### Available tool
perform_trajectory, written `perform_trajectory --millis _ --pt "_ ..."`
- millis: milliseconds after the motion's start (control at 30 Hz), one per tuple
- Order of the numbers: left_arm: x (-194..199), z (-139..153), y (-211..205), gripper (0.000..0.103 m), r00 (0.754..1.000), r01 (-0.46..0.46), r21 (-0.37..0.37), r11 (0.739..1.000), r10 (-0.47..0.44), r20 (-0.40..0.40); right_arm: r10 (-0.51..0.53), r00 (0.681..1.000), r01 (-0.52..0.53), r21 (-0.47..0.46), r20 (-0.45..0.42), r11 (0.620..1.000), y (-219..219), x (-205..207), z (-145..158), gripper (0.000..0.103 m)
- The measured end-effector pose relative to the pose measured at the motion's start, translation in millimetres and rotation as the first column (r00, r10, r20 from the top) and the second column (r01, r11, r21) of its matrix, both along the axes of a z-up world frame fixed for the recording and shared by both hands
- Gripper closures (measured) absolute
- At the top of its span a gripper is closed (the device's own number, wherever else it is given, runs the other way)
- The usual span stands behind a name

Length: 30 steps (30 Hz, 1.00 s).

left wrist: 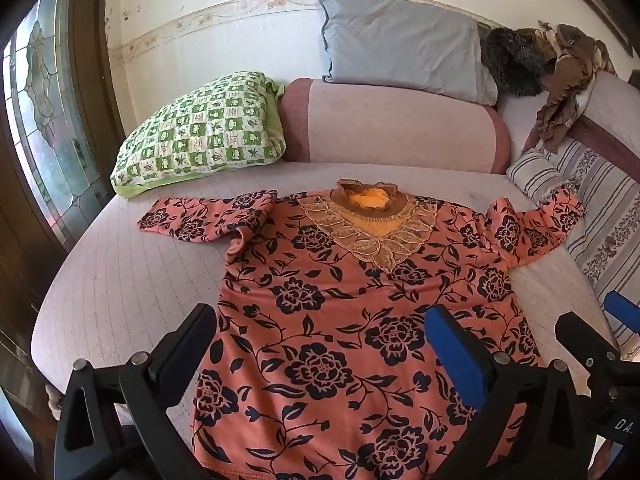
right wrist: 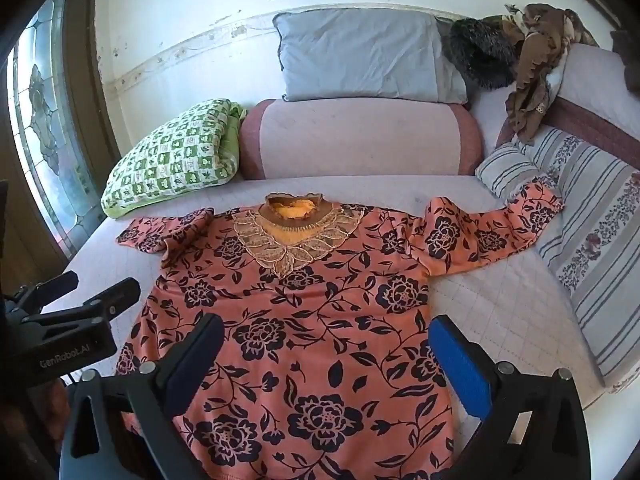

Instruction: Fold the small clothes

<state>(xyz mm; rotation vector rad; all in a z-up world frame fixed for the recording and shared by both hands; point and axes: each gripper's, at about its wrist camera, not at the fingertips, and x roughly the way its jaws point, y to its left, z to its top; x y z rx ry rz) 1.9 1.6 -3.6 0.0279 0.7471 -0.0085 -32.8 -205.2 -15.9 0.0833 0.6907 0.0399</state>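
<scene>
An orange long-sleeved top (left wrist: 344,312) (right wrist: 304,320) with black flowers and a lace collar lies flat, front up, on the pale mattress (left wrist: 120,280) (right wrist: 500,312). Both sleeves are spread sideways. My left gripper (left wrist: 320,332) hovers open over the top's lower left half, nothing between its fingers. My right gripper (right wrist: 326,344) hovers open over the lower middle of the top, also empty. The right gripper (left wrist: 600,336) shows at the right edge of the left wrist view. The left gripper (right wrist: 80,292) shows at the left edge of the right wrist view.
A green checked pillow (left wrist: 200,132) (right wrist: 176,156) lies behind the top at the left. A pink bolster (left wrist: 392,120) (right wrist: 360,140) and a grey pillow (left wrist: 400,44) (right wrist: 360,56) sit by the wall. Striped bedding (left wrist: 600,216) (right wrist: 592,240) and brown clothes (left wrist: 560,80) (right wrist: 532,60) lie on the right.
</scene>
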Motion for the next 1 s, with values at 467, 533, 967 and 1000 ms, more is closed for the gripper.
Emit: perform_trajectory --millis 467,533,967,1000 --pt "0 -1 4 0.0 1.0 -0.011 -0.016 1.0 0.011 0.003 0.016 1.0 -0.015 -0.053 0.016 0.998 17 -4 5 0.0" --pt "0 -2 5 0.0 1.0 -0.012 -0.02 1.0 0.012 0.002 0.018 1.0 -0.018 -0.053 0.015 0.998 9 0 5 0.0" --pt "-1 -3 7 0.0 1.0 -0.015 -0.021 1.0 0.015 0.004 0.023 1.0 -0.022 -0.061 0.018 0.998 13 0 5 0.0" --pt "-1 -2 6 0.0 1.0 -0.014 -0.022 1.0 0.014 0.005 0.023 1.0 -0.022 -0.062 0.019 0.998 14 -1 5 0.0"
